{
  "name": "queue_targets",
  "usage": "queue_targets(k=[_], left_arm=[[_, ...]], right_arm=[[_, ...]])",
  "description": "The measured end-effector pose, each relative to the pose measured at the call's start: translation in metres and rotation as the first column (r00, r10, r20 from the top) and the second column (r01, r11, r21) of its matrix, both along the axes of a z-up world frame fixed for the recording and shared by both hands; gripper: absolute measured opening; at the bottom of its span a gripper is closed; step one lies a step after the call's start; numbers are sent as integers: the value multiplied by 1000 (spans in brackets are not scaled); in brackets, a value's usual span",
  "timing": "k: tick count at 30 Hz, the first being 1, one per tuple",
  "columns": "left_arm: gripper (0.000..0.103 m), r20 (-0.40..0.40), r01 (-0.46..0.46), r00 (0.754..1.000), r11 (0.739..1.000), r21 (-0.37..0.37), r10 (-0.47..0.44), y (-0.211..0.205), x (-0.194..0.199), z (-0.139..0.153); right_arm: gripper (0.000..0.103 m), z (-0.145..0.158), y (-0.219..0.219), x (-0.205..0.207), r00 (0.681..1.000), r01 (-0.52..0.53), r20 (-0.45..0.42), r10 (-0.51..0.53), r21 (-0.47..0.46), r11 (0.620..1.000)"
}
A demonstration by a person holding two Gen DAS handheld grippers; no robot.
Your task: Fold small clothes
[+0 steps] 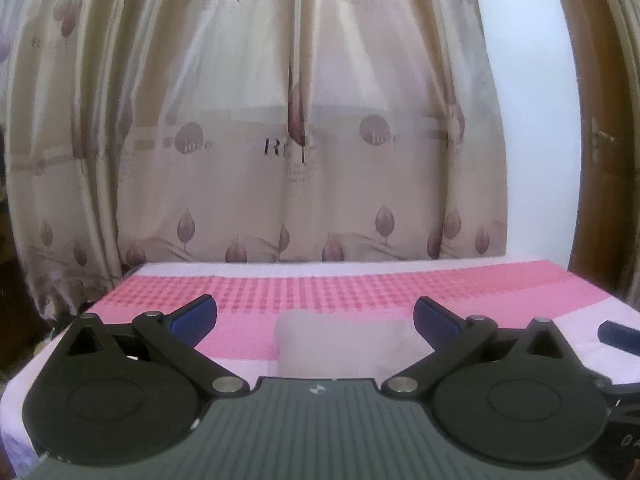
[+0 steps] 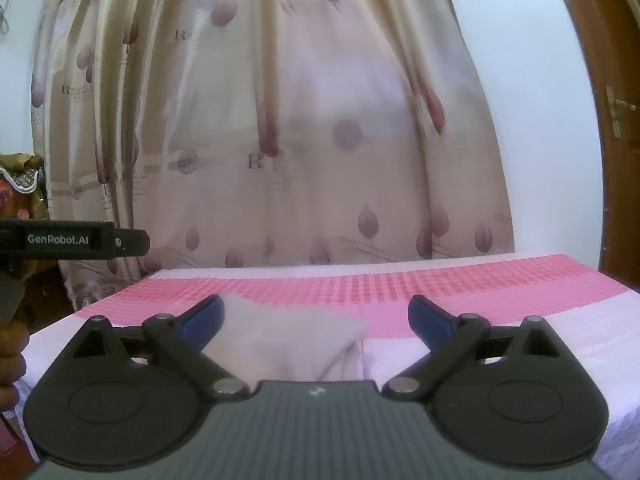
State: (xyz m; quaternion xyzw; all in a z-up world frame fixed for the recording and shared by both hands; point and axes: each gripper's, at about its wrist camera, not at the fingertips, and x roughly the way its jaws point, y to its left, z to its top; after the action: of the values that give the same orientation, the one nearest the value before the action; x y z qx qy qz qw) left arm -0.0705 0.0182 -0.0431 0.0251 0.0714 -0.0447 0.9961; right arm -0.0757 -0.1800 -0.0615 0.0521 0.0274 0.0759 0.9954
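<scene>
A small pale beige folded cloth (image 1: 340, 344) lies on the pink and white checked bedspread (image 1: 360, 284). In the left wrist view it sits between my left gripper's (image 1: 316, 316) wide-open blue fingers, just ahead of them. In the right wrist view the same cloth (image 2: 288, 340) lies toward the left finger of my right gripper (image 2: 316, 316), which is also wide open and empty. Both grippers hover low over the near part of the bed. The left gripper's side (image 2: 80, 240) shows at the right wrist view's left edge.
A beige curtain (image 1: 280, 120) with purple leaf prints hangs behind the bed. A white wall (image 1: 532, 120) and a brown wooden door (image 1: 608, 140) stand at the right. The other gripper's blue fingertip (image 1: 618, 336) shows at the right edge of the left wrist view.
</scene>
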Motion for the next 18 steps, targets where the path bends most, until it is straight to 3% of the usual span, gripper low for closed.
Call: queue_targets(k=[10, 18], left_arm=[[103, -104, -23, 994, 1000, -15, 21, 9, 23, -21], [103, -133, -48, 990, 999, -25, 44, 15, 30, -31]], right_arm=[[99, -9, 2, 4, 999, 6, -34, -7, -11, 1000], [100, -12, 4, 5, 999, 28, -45, -30, -25, 999]])
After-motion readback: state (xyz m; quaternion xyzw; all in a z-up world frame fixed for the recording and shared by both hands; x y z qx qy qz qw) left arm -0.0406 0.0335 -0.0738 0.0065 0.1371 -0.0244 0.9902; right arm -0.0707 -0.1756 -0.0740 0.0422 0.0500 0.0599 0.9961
